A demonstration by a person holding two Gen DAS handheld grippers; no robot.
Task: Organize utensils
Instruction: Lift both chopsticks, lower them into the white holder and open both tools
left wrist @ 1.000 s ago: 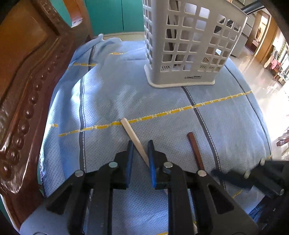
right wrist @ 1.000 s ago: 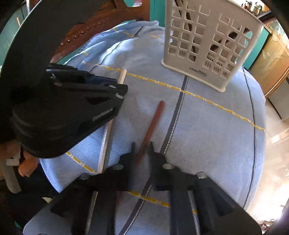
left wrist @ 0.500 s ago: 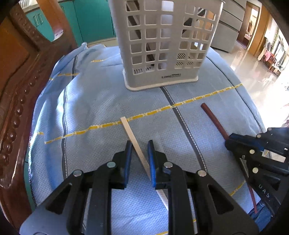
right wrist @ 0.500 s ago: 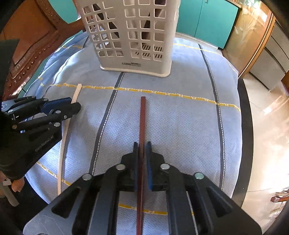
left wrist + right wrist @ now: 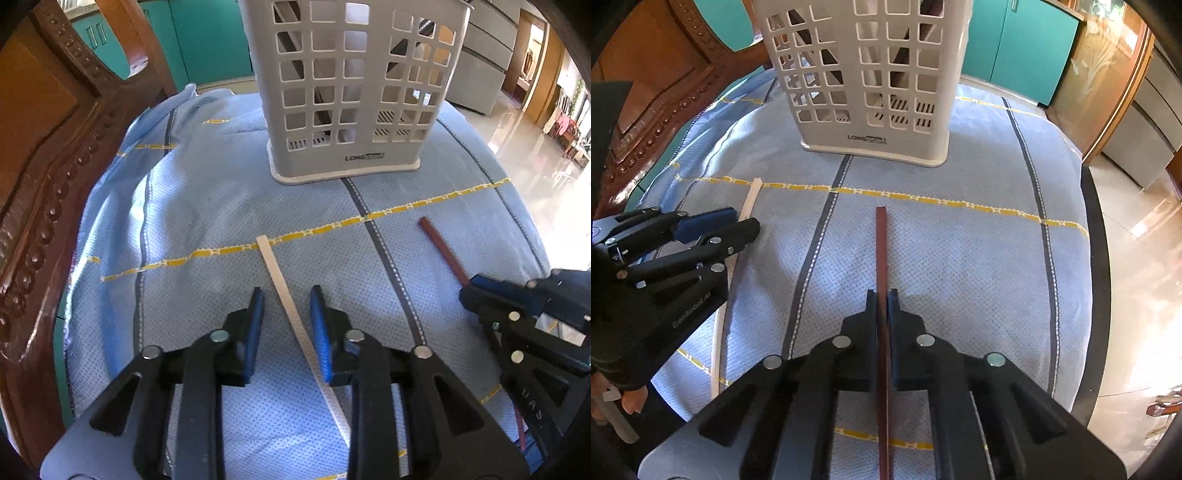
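Held the left hand-held gripper open and tilted down over a light blue woven cloth with yellow and grey stripes that covered the surface. Straddled a pale cream flat stick lying on the cloth, its shaft running diagonally through the gap between the blue pads, closer to the right-hand pad, its far end past the fingertips and just touching a yellow stripe. Could not tell whether that pad touched it.

Was closing the right hand-held gripper on a slender dark reddish-brown stick, both pads pressed to its sides. Pointed straight ahead from the fingertips, towards a white plastic lattice utensil basket, the far end stopping short of the yellow stripe and well apart from the basket; the near end passed back under the gripper body.

Stood upright on the cloth beyond both sticks, with dark and pale utensils dimly visible inside through the holes. Edged on the left by a carved brown wooden chair back.
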